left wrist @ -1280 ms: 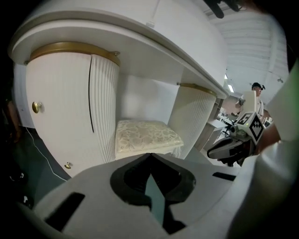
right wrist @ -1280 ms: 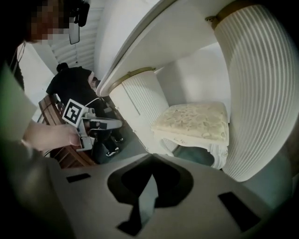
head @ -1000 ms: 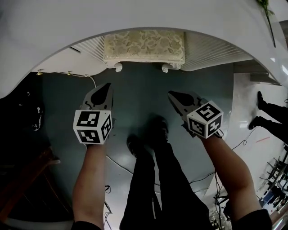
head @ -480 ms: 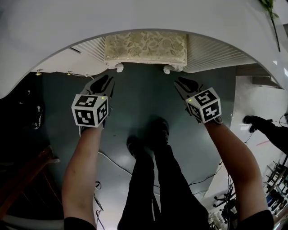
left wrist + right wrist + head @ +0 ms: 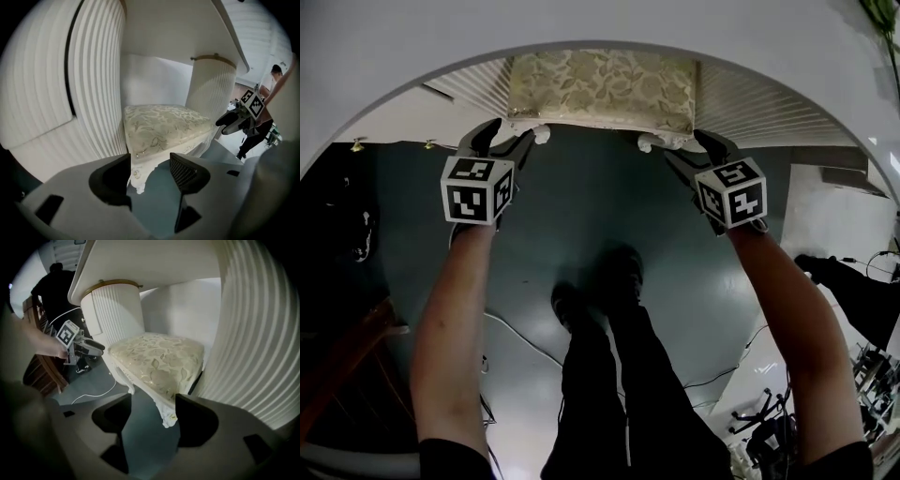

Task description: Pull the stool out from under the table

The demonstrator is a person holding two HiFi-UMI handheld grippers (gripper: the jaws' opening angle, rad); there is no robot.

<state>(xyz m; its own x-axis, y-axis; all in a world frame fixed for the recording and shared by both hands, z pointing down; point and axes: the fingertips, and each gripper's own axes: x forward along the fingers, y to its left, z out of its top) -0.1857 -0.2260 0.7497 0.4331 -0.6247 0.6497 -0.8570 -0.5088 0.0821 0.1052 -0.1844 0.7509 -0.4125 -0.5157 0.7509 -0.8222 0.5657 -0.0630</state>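
The stool, with a cream brocade cushion on a carved white frame, stands tucked under the curved near edge of the white worktop. Only its front part shows past that edge in the head view. It sits between 2 fluted white pedestals that carry the worktop.

Your left hand-held gripper is up at the stool's front left corner. Its jaws stand apart, and the left front leg shows in the gap, close beside the left jaw. You have nothing clamped there, and whether the leg touches that jaw cannot be told.

Your right hand-held gripper is at the front right corner, its jaws apart as well. The right front leg shows in that gap, just beside the right jaw and not gripped.

Both of your arms reach forward over the dark teal floor, with your shoes planted between them, well back from the worktop's near edge. A white cable trails across the floor by your left arm.
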